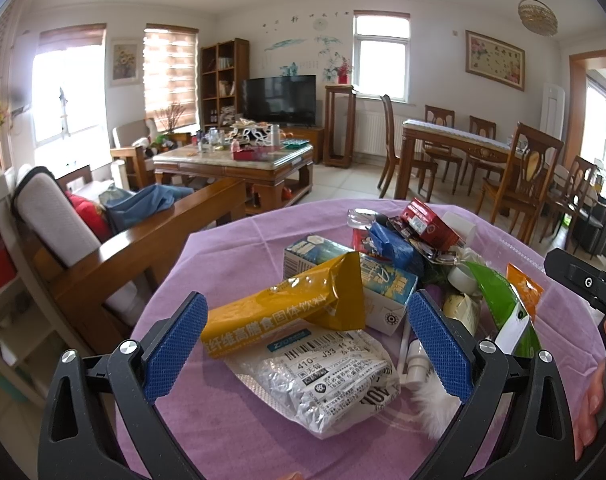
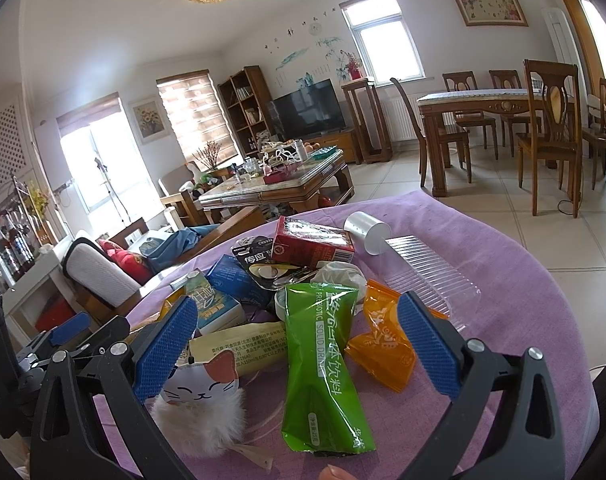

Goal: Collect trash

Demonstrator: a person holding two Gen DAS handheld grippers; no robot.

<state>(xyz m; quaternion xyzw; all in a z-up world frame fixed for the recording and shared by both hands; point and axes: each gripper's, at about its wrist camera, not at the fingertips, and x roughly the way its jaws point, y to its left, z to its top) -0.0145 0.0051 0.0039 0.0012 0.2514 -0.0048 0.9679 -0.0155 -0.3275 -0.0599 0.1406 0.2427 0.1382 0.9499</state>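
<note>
Both grippers' jaws gape over trash heaped mid-cloth [image 1: 231, 248], edges bare.

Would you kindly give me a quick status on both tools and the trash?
Left tool open over yellow packet. Right tool open over green packet. Nothing gripped; trash piled on purple cloth.

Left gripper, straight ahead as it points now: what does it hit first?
Likely the yellow packet, which lies across the gap between the open left gripper fingers, on top of the silver mailer bag. Depth is unclear, so it could catch the bag first.
</note>
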